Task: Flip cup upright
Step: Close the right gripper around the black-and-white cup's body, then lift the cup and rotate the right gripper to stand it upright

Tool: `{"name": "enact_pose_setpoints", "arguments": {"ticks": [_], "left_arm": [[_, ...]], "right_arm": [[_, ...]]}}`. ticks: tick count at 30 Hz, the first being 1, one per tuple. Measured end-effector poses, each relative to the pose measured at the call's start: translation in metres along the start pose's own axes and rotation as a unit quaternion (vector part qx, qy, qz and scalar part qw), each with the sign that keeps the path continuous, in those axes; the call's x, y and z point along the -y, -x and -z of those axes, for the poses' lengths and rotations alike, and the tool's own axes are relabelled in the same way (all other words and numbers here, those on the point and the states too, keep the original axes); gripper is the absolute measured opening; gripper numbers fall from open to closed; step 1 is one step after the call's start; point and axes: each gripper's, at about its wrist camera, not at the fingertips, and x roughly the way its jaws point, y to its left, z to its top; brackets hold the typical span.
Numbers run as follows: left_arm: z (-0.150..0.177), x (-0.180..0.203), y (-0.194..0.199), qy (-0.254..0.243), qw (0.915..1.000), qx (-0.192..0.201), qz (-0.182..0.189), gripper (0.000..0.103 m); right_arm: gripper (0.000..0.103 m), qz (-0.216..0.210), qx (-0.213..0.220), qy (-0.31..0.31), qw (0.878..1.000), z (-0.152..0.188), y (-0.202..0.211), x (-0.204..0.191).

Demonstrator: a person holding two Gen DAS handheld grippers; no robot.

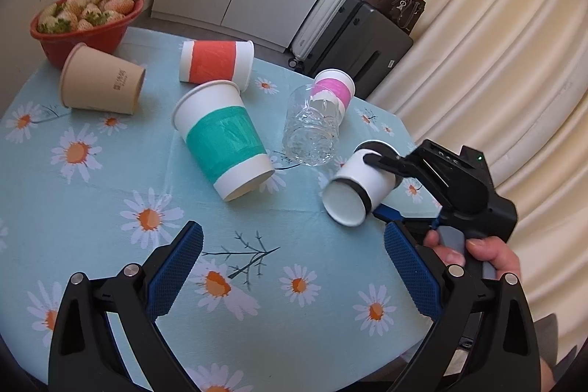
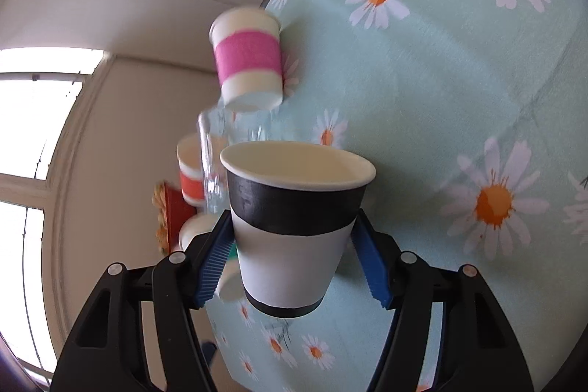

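Note:
A white paper cup with black bands (image 1: 362, 184) lies on its side near the table's right edge, mouth toward the camera. My right gripper (image 1: 375, 186) is shut on it, one finger above and one below. In the right wrist view the same cup (image 2: 294, 226) sits between the blue pads (image 2: 213, 267) of my right gripper (image 2: 294, 256), its mouth pointing away from the camera. My left gripper (image 1: 294, 267) is open and empty above the front of the table.
On the daisy tablecloth (image 1: 110, 208) lie a teal-banded cup (image 1: 224, 138), an orange-banded cup (image 1: 215, 61) and a tan cup (image 1: 101, 81), all on their sides. A clear glass (image 1: 312, 127) and a pink-banded cup (image 1: 332, 90) stand behind. A red bowl of strawberries (image 1: 86, 21) sits far left.

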Motion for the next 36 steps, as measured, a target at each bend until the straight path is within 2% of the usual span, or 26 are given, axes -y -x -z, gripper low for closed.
{"name": "enact_pose_setpoints", "arguments": {"ticks": [4,9,12,15,18,22,29,32,36], "left_arm": [[0.004,-0.003,0.014,-0.003,1.0000,0.002,0.000,0.096],[0.011,-0.011,0.034,0.002,0.9999,0.010,0.002,0.096],[0.016,-0.017,0.042,0.016,0.9997,0.005,0.016,0.096],[0.021,-0.018,0.045,0.022,0.9995,-0.005,0.021,0.096],[0.025,-0.018,0.045,0.027,0.9993,-0.012,0.024,0.096],[0.025,-0.019,0.041,0.028,0.9992,-0.019,0.022,0.096],[0.026,-0.015,0.034,0.018,0.9991,-0.031,0.022,0.096],[0.027,-0.014,0.031,0.016,0.9991,-0.035,0.016,0.096],[0.027,-0.011,0.029,0.012,0.9991,-0.038,0.014,0.096]], "right_arm": [[0.064,0.030,-0.069,0.064,0.995,0.018,0.000,-0.012],[0.064,0.061,-0.137,0.120,0.981,0.044,0.003,-0.021],[0.064,0.066,-0.191,0.155,0.967,0.059,0.001,-0.028],[0.064,0.084,-0.219,0.188,0.954,0.074,0.001,-0.030],[0.064,0.099,-0.238,0.207,0.944,0.082,0.001,-0.028],[0.065,0.100,-0.249,0.218,0.938,0.089,-0.001,-0.025],[0.069,0.103,-0.252,0.213,0.938,0.092,-0.007,-0.027],[0.074,0.099,-0.243,0.200,0.944,0.092,-0.004,-0.028],[0.074,0.085,-0.238,0.193,0.948,0.088,0.006,-0.029]]}}
